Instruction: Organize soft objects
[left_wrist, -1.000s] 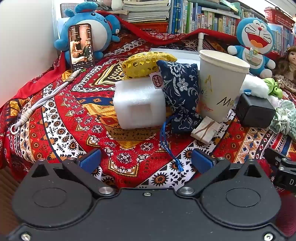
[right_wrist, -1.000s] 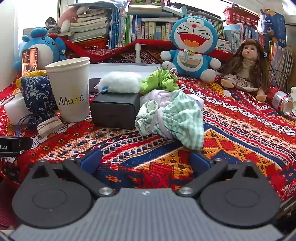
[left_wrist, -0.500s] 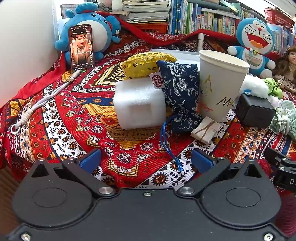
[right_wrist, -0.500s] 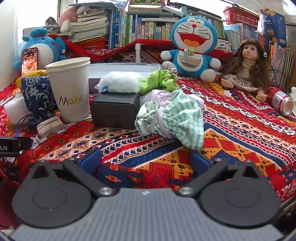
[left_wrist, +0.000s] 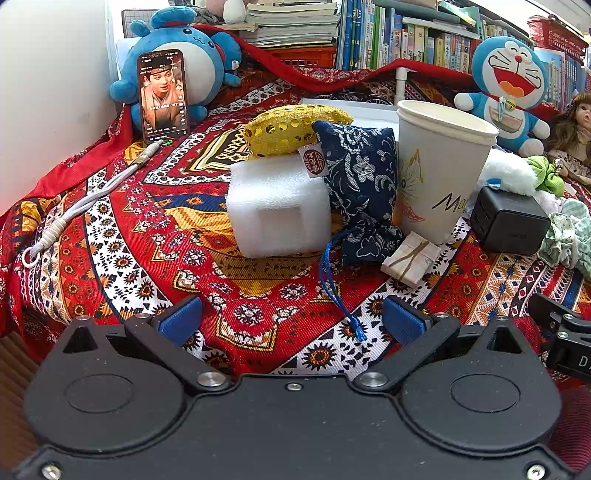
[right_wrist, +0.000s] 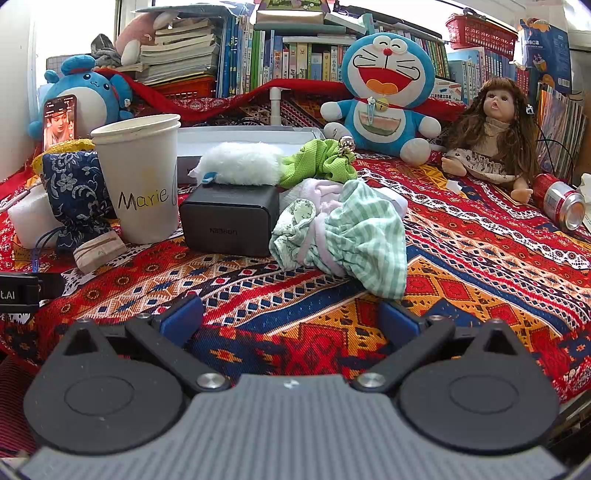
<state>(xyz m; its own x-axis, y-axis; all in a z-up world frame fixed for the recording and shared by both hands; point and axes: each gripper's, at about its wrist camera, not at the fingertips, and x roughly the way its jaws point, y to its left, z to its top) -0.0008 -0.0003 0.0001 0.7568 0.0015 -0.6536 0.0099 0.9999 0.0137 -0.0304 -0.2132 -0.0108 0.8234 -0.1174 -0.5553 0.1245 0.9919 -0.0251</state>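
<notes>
Both the left gripper (left_wrist: 291, 317) and right gripper (right_wrist: 290, 319) are hovering wide open, the floppy green-striped cloth (right_wrist: 354, 232) is sitting at 12 o'clock, probably light, so pinching a bunched fold looks easiest.

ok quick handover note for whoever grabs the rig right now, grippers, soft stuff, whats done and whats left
Left gripper: open, empty, low over the tablecloth.
Right gripper: open, empty.
Soft things, all loose: gold sequin pouch on the foam block; blue floral pouch leaning between block and paper cup; white fluffy piece on the black charger; green scrunchie; striped green cloth.
Done: nothing grasped or gathered.
Left: all of it.
</notes>
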